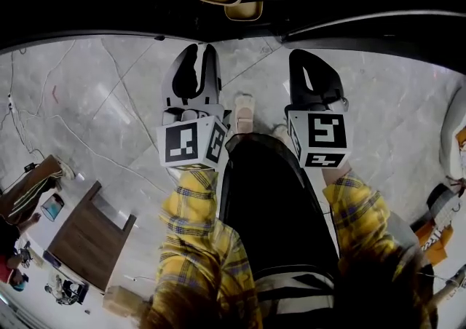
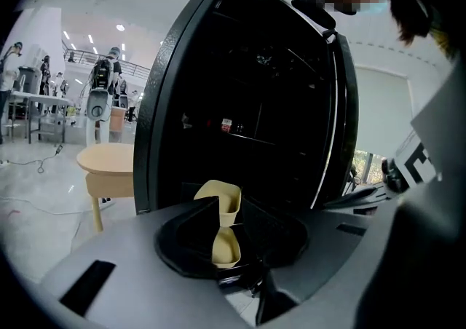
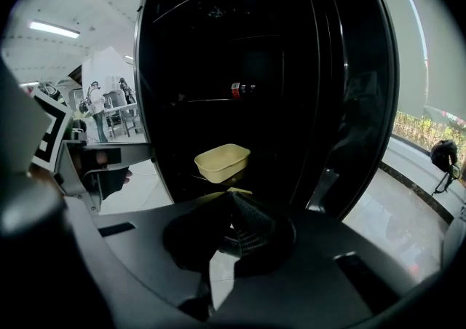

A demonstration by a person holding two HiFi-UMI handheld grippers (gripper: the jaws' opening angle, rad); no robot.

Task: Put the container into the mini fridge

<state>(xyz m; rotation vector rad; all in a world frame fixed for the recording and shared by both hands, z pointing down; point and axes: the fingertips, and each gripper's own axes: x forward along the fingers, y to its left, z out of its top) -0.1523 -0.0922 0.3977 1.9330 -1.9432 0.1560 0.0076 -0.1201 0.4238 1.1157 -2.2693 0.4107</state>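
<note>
One container, a pale yellow tub, is counted, along with one mini fridge and two grippers. One small bottle with a red band is seen lying on the shelf above the container. Outside the fridge, one round wooden surface is seen at the far left of the left gripper view.

The left gripper is held in front of the fridge opening. Its jaws are parted only narrowly and nothing is gripped between them. The container is set inside the fridge near the front edge of a dark shelf, clear of both grippers. Bare shelf is left on either side of it, and dark open space is left above it up to the next shelf. The opening is bounded by black walls at left and right. The right gripper is also held outside the opening. Its jaws are closed together at the tips and nothing is held. Bare marble floor is seen to the left of the grippers.

The container is stood upright with its open mouth facing up. Its long axis is laid across the opening from left to right.
</note>
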